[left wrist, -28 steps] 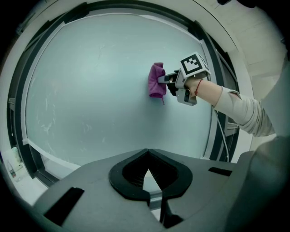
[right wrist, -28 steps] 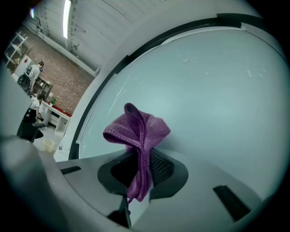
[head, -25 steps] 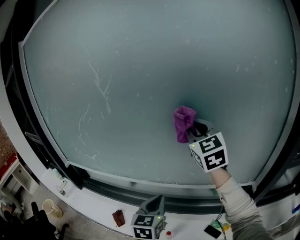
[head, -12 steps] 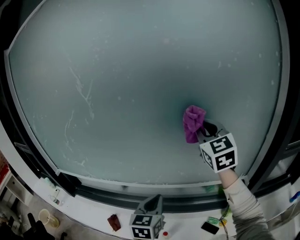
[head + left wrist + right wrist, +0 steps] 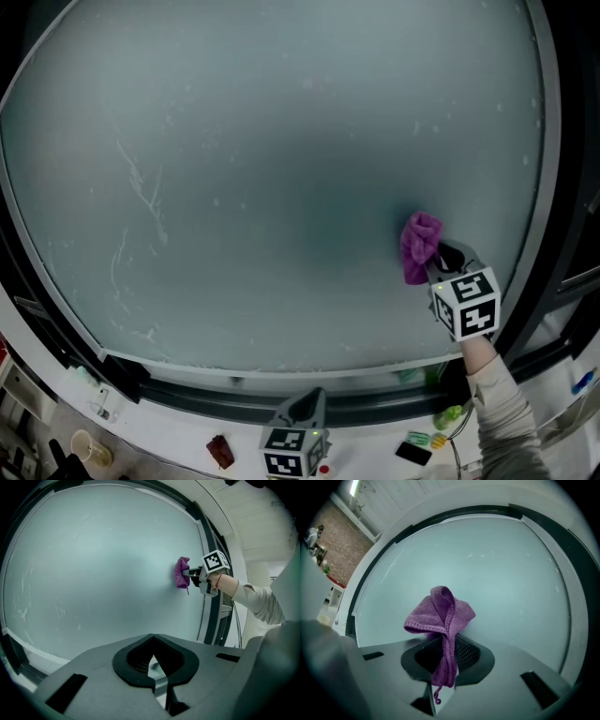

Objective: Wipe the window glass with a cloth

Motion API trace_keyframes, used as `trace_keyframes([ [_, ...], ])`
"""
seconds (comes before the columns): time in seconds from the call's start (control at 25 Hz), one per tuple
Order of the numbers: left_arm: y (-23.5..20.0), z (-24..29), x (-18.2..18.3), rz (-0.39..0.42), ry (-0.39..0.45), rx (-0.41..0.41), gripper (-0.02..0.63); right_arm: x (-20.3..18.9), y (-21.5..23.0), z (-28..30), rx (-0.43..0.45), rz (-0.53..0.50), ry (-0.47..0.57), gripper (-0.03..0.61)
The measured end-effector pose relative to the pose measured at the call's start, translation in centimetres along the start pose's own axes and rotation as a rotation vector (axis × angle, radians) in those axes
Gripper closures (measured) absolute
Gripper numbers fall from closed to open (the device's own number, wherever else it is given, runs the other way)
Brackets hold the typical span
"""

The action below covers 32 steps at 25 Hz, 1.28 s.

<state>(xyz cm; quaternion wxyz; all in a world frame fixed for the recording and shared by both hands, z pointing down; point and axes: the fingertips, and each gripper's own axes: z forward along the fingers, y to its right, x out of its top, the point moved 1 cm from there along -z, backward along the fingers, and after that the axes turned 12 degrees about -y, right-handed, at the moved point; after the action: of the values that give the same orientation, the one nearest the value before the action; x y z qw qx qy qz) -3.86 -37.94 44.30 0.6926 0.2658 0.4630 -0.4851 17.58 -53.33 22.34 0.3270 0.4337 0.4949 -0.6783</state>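
The right claw (image 5: 439,262) is clamping a purple cloth (image 5: 419,246), its jaws pinching the lower folds, and is holding it against the window glass (image 5: 244,187) at the right of the frame, just below mid-height. The left claw (image 5: 305,412) is hanging at bottom centre, jaws together, gripping nothing.

The crumpled purple terry cloth (image 5: 420,246) is standing out against the pale grey-blue window glass (image 5: 262,159), streaked whitish; the right gripper (image 5: 444,262) is showing black-and-white square markers.
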Motion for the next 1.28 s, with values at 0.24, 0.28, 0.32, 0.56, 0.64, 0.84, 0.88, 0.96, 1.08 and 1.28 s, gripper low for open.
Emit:
trace_keyframes([
  [0.24,0.3,0.6,0.2,0.010,-0.002,-0.011,0.609,-2.6,4.1,-1.1,-0.084,0.029,-0.038,0.525],
  [0.28,0.3,0.6,0.2,0.009,-0.004,-0.011,0.609,-3.0,4.7,-1.3,-0.097,0.033,-0.045,0.525],
  [0.32,0.3,0.7,0.2,0.008,-0.006,-0.013,0.609,-3.5,5.4,-1.5,-0.111,0.038,-0.053,0.525],
  [0.56,0.7,1.2,0.2,0.006,-0.010,-0.020,0.609,-5.5,8.9,-2.5,-0.175,0.082,-0.084,0.525],
  [0.64,0.8,1.3,0.3,0.005,-0.010,-0.023,0.609,-5.9,9.4,-2.6,-0.186,0.091,-0.089,0.525],
  [0.84,0.8,1.3,0.4,0.000,-0.005,-0.020,0.609,-6.0,9.3,-2.7,-0.189,0.092,-0.090,0.525],
  [0.88,0.8,1.2,0.3,-0.002,-0.003,-0.020,0.609,-5.9,9.1,-2.8,-0.185,0.095,-0.084,0.525],
  [0.96,0.8,1.0,0.3,-0.005,-0.001,-0.020,0.609,-5.7,8.5,-3.3,-0.173,0.103,-0.069,0.525],
  [1.08,0.7,0.6,0.1,-0.008,0.000,-0.019,0.609,-5.8,6.9,-4.2,-0.149,0.109,-0.056,0.525],
  [1.28,0.7,-0.5,-0.4,-0.013,-0.001,-0.024,0.609,-6.3,3.0,-5.8,-0.096,0.110,-0.048,0.525],
])
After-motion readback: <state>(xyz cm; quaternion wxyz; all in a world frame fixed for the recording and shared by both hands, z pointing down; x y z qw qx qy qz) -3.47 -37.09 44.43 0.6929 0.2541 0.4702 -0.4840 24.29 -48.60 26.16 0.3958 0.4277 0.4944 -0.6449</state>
